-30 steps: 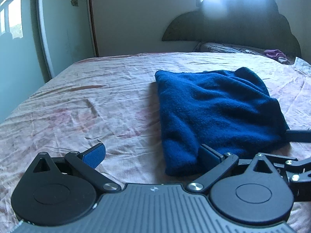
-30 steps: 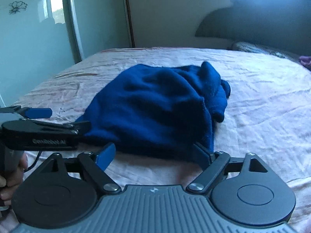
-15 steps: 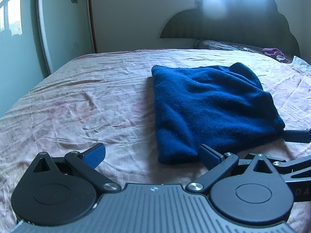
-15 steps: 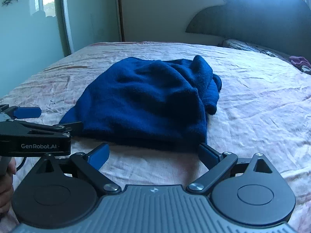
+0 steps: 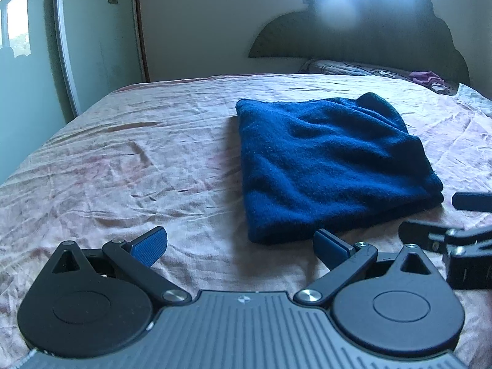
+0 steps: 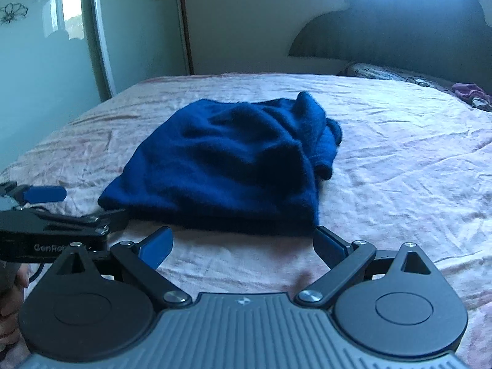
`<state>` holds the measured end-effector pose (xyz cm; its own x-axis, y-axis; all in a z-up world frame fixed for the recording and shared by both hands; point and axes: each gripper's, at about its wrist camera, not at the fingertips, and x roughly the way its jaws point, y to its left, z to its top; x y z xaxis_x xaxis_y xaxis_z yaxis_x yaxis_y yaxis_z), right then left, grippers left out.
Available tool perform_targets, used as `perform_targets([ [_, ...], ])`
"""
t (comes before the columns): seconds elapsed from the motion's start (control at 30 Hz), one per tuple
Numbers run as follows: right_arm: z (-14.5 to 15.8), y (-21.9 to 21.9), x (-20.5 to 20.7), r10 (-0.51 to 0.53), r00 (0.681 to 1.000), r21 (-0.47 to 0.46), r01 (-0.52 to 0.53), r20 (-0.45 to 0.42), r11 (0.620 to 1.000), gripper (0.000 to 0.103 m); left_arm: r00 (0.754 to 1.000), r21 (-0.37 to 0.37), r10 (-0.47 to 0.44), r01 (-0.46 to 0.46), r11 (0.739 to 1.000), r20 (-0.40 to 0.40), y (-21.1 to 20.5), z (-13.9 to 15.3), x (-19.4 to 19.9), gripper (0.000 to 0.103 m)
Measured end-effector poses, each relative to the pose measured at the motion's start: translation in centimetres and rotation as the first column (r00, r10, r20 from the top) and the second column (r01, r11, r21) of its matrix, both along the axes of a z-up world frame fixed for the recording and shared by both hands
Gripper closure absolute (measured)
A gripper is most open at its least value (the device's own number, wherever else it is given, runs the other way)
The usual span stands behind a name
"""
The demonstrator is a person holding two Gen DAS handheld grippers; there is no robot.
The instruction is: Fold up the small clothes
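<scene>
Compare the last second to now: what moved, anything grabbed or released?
Both grippers backed away from the blue garment: the left gripper and right gripper now sit short of its near edge. Nothing grabbed or released. Both jaws stayed open and empty; the garment stayed folded on the pink bedsheet.

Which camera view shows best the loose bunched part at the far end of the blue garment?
The right wrist view. There the blue garment shows its bunched flap, hanging down the far right side onto the bed sheet. The left wrist view shows the garment flatter; the bunched end is only a small hump.
</scene>
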<state>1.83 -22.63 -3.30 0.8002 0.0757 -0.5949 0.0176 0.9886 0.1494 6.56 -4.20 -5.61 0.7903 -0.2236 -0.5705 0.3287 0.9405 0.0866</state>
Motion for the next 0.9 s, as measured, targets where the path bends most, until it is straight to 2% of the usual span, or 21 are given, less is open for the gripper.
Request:
perform_targets([
  [0.13,0.2,0.1,-0.4,-0.003,1.0,-0.014,0.003,0.004,1.0,0.005,0.999,-0.008,-0.034,0.034,0.999,-0.009,0.0,0.0,-0.5,0.002],
  [0.3,0.4,0.8,-0.7,-0.007,1.0,-0.051,0.006,-0.008,0.999,0.005,0.999,0.008,-0.028,0.028,1.0,-0.022,-0.2,-0.2,-0.6,0.002],
  [0.47,-0.1,1.1,-0.2,-0.019,0.998,-0.066,0.014,-0.066,0.998,0.004,0.999,-0.009,-0.005,0.004,1.0,-0.033,0.2,-0.2,-0.4,0.001],
  [0.73,0.5,0.7,-0.9,0.015,0.998,-0.024,-0.017,-0.054,1.0,0.004,0.999,-0.015,-0.007,0.006,1.0,-0.04,0.6,0.1,-0.5,0.001],
  [0.9,2.6,-1.5,-0.8,0.037,0.998,0.116,-0.043,0.055,0.992,0.004,0.999,-0.021,-0.039,0.039,0.999,-0.005,0.4,1.9,0.1,0.001],
])
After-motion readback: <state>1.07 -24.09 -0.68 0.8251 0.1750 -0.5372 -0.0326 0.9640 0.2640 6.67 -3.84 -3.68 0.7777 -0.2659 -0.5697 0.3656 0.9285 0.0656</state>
